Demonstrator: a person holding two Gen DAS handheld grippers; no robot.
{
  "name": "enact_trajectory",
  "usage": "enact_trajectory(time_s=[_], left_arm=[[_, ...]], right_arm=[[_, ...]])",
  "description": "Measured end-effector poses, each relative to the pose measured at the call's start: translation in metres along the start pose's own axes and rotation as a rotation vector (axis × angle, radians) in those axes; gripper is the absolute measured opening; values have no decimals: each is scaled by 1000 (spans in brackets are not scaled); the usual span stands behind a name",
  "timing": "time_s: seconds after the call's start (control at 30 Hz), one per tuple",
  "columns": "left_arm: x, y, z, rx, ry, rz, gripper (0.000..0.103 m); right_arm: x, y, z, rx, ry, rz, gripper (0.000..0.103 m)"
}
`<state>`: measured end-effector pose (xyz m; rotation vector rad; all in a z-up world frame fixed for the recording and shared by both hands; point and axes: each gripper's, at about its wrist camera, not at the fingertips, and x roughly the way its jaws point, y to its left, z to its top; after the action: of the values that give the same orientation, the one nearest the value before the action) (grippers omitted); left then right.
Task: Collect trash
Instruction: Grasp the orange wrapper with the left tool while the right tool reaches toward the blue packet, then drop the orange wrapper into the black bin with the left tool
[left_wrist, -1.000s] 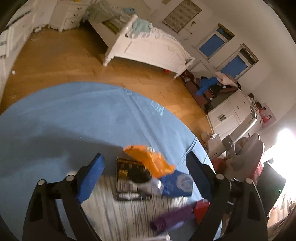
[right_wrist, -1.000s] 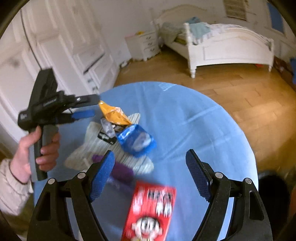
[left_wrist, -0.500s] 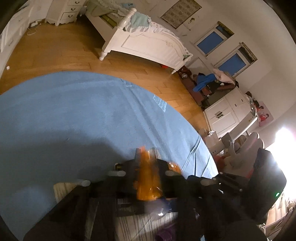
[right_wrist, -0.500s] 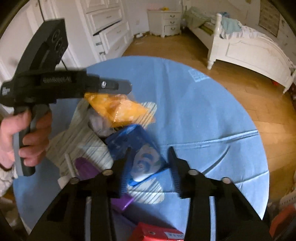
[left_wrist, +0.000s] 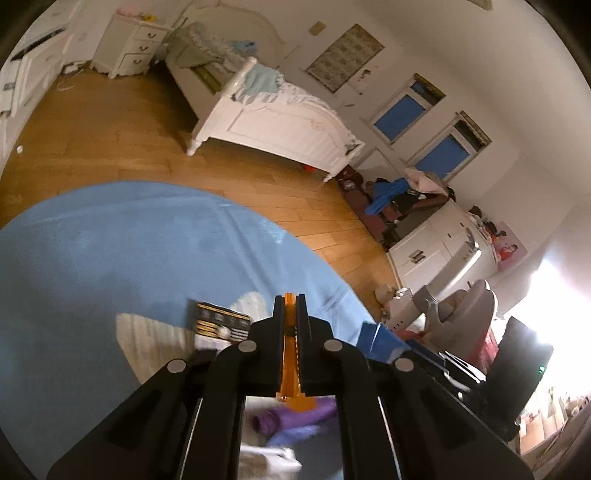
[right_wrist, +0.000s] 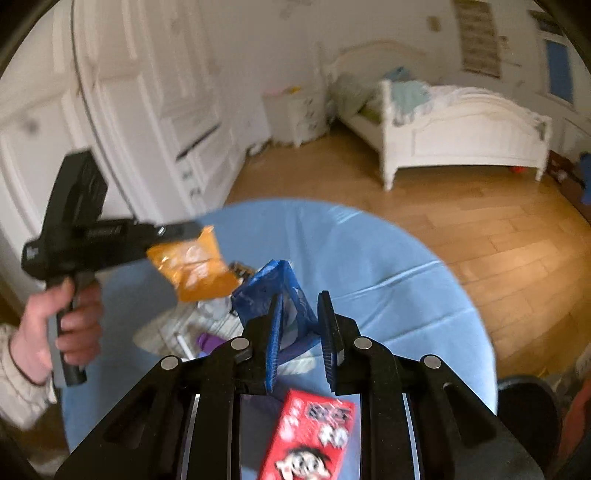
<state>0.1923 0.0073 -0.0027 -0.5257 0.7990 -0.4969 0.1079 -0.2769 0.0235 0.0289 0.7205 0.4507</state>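
Note:
My left gripper (left_wrist: 290, 314) is shut on an orange snack wrapper (left_wrist: 290, 354); from the right wrist view the wrapper (right_wrist: 194, 264) hangs from that gripper (right_wrist: 184, 230) above the round blue table (right_wrist: 388, 266). My right gripper (right_wrist: 300, 314) is closed on a blue packet (right_wrist: 273, 288) and holds it above the table. A red printed box (right_wrist: 310, 435), a purple wrapper (left_wrist: 295, 415) and a black-and-gold packet (left_wrist: 219, 321) lie on a white striped cloth (left_wrist: 155, 339).
The blue table (left_wrist: 110, 251) stands on a wooden floor. A white bed (right_wrist: 461, 136), a white wardrobe (right_wrist: 129, 110) and a nightstand (right_wrist: 295, 110) are beyond it. A dark bin (right_wrist: 524, 413) sits low at the right edge.
Both grippers were open a second ago. The left closed on the orange wrapper and lifted it. The right closed on the blue packet and raised it off the cloth.

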Motion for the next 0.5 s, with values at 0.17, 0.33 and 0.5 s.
enact_trajectory(time_s=[0.17,0.33,0.5], left_arm=[[-1,-44,-12,50,17,-52,6],[23,-97,-35,114,76,-116,6],[69,-153,-68,175,171,-190,6]], right_arm=[[-47,-33,-20,87,-92,-81,20],[-88,-78,-60,159,-138,-218,20],[-111,-128,-106,267,-144,-296,20]])
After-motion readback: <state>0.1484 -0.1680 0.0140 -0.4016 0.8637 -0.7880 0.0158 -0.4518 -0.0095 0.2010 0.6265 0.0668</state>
